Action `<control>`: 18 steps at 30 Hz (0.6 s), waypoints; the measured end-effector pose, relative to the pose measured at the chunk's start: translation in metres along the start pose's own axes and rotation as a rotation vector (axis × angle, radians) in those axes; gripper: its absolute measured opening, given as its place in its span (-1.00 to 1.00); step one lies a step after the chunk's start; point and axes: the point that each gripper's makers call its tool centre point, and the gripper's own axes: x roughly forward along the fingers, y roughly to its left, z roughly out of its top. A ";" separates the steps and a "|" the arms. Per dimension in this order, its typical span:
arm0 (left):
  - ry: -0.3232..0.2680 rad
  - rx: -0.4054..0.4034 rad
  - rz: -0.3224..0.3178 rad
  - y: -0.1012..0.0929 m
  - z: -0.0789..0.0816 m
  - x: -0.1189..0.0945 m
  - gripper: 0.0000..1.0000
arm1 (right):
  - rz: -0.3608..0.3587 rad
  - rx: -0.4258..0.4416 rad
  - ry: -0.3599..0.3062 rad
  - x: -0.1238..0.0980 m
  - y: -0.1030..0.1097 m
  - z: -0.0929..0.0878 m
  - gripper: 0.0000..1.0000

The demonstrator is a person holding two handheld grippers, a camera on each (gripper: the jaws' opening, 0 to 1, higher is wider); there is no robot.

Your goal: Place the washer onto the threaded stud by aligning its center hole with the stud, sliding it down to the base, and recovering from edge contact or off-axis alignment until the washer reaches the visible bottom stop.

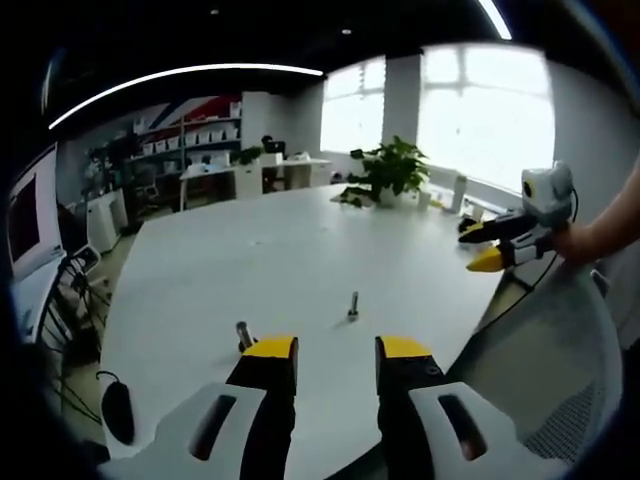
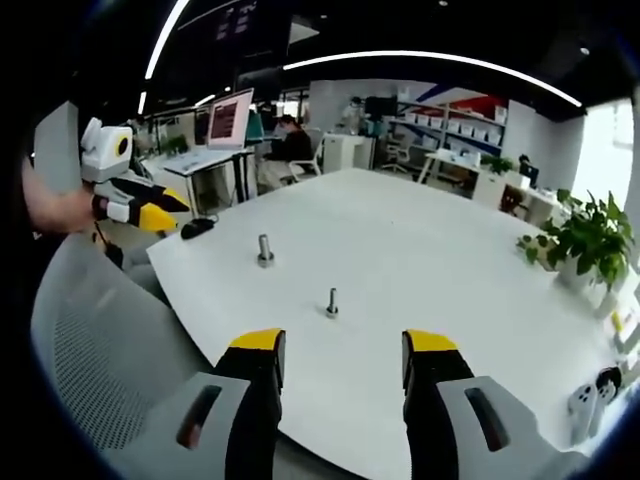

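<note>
A thin threaded stud (image 1: 353, 305) (image 2: 331, 302) stands upright on the white table (image 1: 280, 260) (image 2: 420, 260), with a wider ring at its foot. A thicker metal post (image 1: 243, 335) (image 2: 265, 250) stands a short way from it. No loose washer can be made out. My left gripper (image 1: 337, 352) is open and holds nothing, just short of the stud; it also appears hand-held off the table edge (image 2: 150, 208). My right gripper (image 2: 344, 342) is open and holds nothing, hovering near the table edge with the stud ahead of it; it is also in the left gripper view (image 1: 488, 247), held by a hand.
A mesh chair back (image 1: 560, 350) (image 2: 90, 340) sits against the table's near edge. A black mouse (image 1: 117, 410) (image 2: 197, 227) lies near the corner. A potted plant (image 1: 390, 170) (image 2: 590, 235) and a small white device (image 2: 585, 405) stand along the far side. Desks, shelves and a seated person (image 2: 290, 140) are beyond.
</note>
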 end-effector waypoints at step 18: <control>0.004 -0.027 0.032 0.007 -0.004 -0.003 -0.42 | -0.016 0.011 -0.032 -0.004 -0.007 0.002 -0.03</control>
